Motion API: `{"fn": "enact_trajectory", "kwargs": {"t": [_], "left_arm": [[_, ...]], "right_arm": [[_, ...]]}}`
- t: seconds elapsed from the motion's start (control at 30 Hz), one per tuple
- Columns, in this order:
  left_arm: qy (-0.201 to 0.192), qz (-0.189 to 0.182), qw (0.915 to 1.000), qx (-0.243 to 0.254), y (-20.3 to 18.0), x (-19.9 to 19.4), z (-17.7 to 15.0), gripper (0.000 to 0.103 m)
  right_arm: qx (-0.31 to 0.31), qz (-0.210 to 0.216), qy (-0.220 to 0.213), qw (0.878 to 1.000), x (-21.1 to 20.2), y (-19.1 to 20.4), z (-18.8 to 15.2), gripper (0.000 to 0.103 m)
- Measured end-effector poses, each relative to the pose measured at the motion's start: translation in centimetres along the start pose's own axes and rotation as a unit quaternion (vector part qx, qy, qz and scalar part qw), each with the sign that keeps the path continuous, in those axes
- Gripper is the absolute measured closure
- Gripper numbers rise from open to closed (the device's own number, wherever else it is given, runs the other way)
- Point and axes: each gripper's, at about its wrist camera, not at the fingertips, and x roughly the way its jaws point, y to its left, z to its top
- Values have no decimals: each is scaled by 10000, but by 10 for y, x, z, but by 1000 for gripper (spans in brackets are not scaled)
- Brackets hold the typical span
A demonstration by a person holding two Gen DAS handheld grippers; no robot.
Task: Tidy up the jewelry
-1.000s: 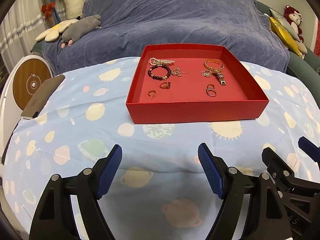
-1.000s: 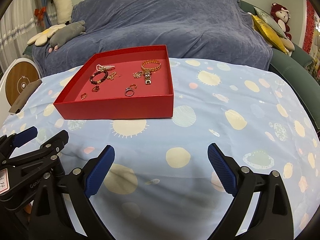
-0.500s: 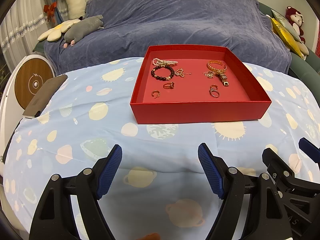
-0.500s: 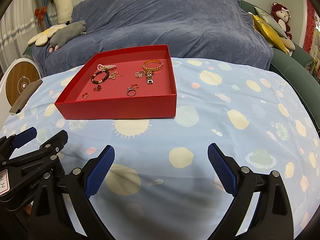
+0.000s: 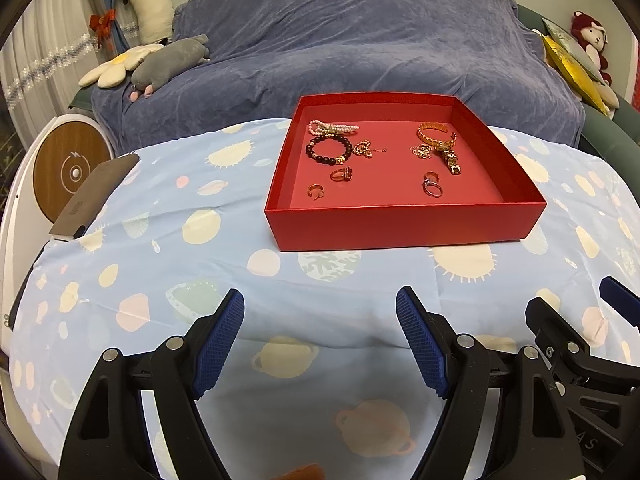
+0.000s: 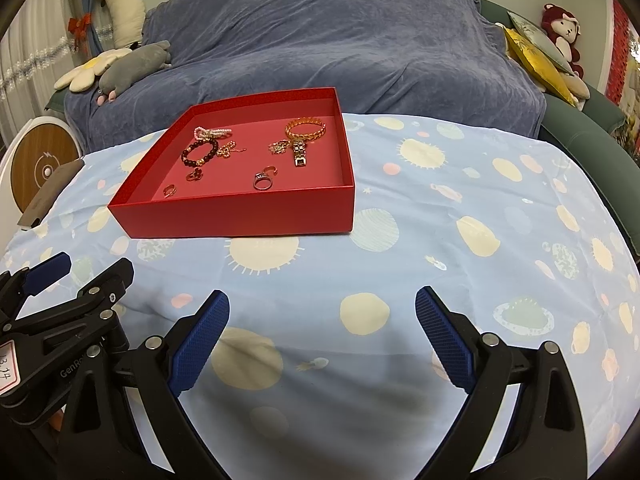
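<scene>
Left wrist view: we see a shallow red box (image 5: 404, 226) sitting on the bench (image 5: 168, 240), which is covered with a pale blue cloth printed with planets and suns. Inside, the jewelry lies in two loose groups. Toward the left there is a pearl strand (image 5: 332, 128) at the back, a dark bead bracelet (image 5: 328, 149) just in front of it, a small gold chain piece (image 5: 366, 148) beside that, and two small rings (image 5: 342, 175) nearer the front wall. Toward the right a gold chain bracelet (image 5: 436, 136) lies with its clasp end trailing forward, a small gold tangle next to it, and a silver ring (image 5: 433, 189) in front. Our left hand-held gripper (image 5: 320, 336) hangs over bare cloth short of the box, its blue pads wide apart with nothing between them. In the right wrist view our right hand-held gripper (image 6: 322, 336) is likewise spread apart and empty, with the box ahead and to its left. The two tools sit side by side, close together. Open cloth lies between the pads and the box's front wall, and a wide stretch runs to the right of the box. Behind the bench's far edge stands a sofa under a blue cover (image 6: 340, 40).
</scene>
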Motion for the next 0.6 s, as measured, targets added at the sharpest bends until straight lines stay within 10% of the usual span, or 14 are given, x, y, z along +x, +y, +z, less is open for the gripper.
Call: {"fn": "enact_trajectory", "kwargs": {"t": [0.6], "left_arm": [[-108,49,9999,-26,2,-2,-1,28]], "right_arm": [[-14,-6,-14,10000,1,3,-3,11]]}}
